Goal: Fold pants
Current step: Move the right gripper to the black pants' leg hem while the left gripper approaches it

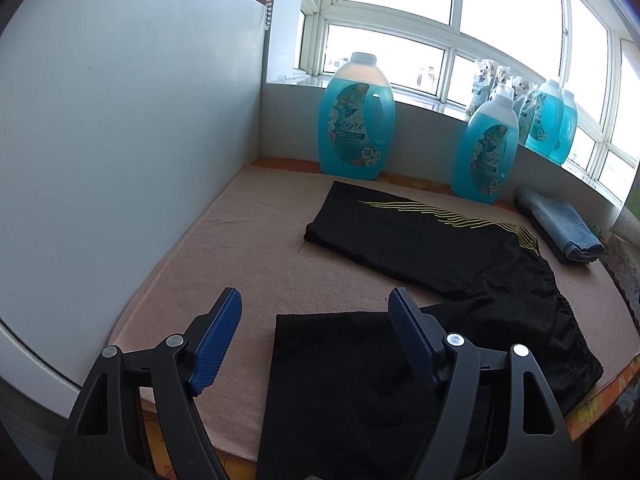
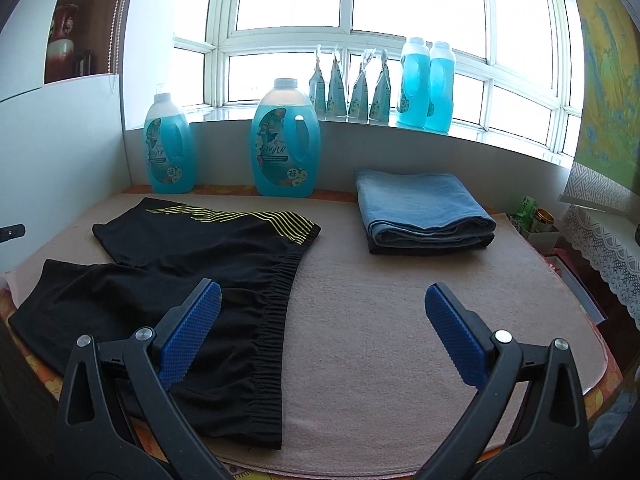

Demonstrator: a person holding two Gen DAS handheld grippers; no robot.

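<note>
Blue jugs [image 2: 285,140] & folded towel [image 2: 420,208]

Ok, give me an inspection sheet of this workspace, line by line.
Surface: pinkish cloth covering the table.
Job's things: black shorts with yellow stripes spread flat, unfolded, waistband toward the middle.
Clutter: folded blue jeans stacked on a dark garment; two blue detergent bottles at the back.
Grippers: left gripper open over the near leg's hem; right gripper open, empty, one finger above the waistband.
Cables: nothing seen.
Surroundings: window sill with pouches and two more bottles; white panel on the left.
</note>
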